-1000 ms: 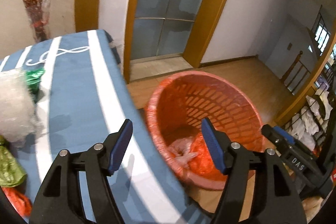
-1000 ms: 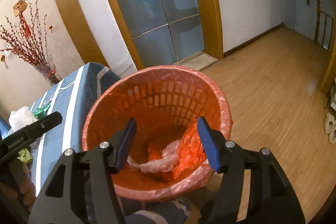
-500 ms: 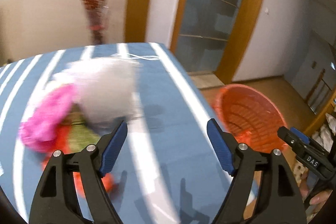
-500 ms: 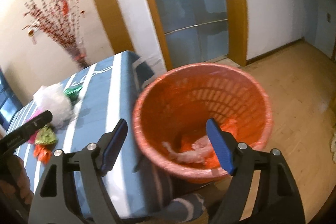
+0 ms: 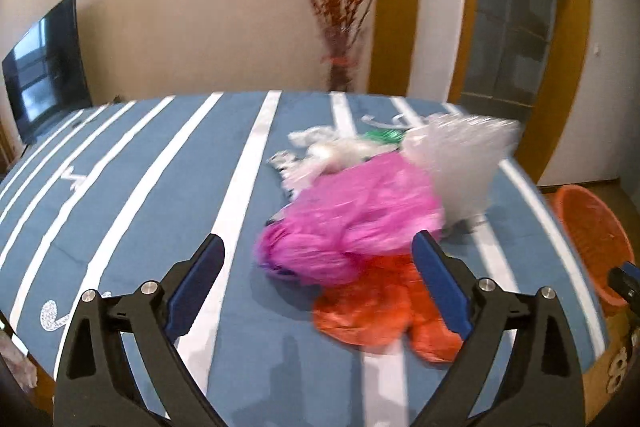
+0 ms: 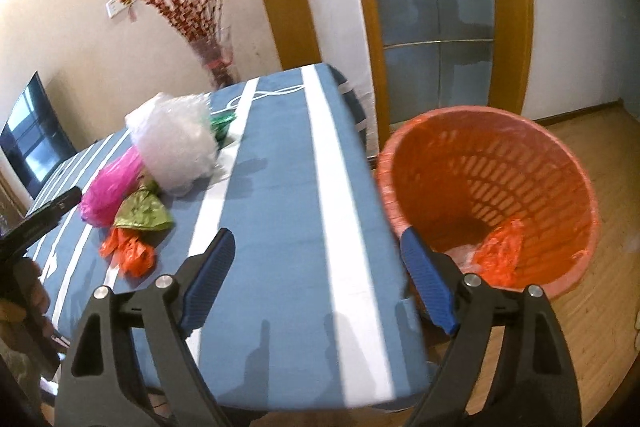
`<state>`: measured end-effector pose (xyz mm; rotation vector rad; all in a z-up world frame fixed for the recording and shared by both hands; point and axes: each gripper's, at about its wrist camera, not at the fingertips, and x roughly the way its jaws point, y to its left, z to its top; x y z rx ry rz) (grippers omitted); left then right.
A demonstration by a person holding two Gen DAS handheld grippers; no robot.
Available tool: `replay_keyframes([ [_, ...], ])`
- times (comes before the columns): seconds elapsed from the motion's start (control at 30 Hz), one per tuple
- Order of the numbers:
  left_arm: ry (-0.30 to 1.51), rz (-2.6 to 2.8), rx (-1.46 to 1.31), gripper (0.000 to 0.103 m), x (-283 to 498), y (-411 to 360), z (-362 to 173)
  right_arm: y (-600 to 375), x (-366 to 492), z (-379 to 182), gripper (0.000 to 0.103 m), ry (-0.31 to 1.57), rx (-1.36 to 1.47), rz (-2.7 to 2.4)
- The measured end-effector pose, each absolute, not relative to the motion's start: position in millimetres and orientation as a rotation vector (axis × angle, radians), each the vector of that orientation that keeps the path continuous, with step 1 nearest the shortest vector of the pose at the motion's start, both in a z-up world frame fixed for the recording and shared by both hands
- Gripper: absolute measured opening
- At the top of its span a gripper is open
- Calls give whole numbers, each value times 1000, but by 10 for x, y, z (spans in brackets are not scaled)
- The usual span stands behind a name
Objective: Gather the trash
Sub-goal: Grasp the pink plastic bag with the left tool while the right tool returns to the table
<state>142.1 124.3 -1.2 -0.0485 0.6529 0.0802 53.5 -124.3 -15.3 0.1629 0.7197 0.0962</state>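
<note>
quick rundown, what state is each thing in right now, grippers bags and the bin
left gripper: open, holding nothing, aimed at the trash pile
right gripper: open, holding nothing
orange basket: upright on the floor beside the table, lined, some trash at the bottom
pink bag: crumpled, on the table
orange bag: crumpled flat, on the table
green bag: crumpled, on the table
bubble wrap: bunched up, on the table

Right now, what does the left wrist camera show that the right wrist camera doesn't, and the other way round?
Only the left view shows the white crumpled plastic behind the pink bag. Only the right view shows the inside of the orange basket, with trash at its bottom, and the olive-green bag. Both show the striped table, pink bag, orange bag, bubble wrap and open jaws.
</note>
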Motion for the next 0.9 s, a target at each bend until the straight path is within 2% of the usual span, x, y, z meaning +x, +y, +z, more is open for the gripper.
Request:
replay_keyframes([
  [0.3,705,48,-36,93,1705,1226,-224,-1049,573,-209,85,744,127,116],
  [0.6,701,17,-163,93,1864,1504,-138,-1025,601,-262,85,764,114,114],
  [0.73,709,4,-138,92,1941,1533,-150,-1030,620,-286,85,773,112,112],
  [0.9,767,-25,-126,56,2040,1526,-288,-1042,642,-289,85,776,117,112],
])
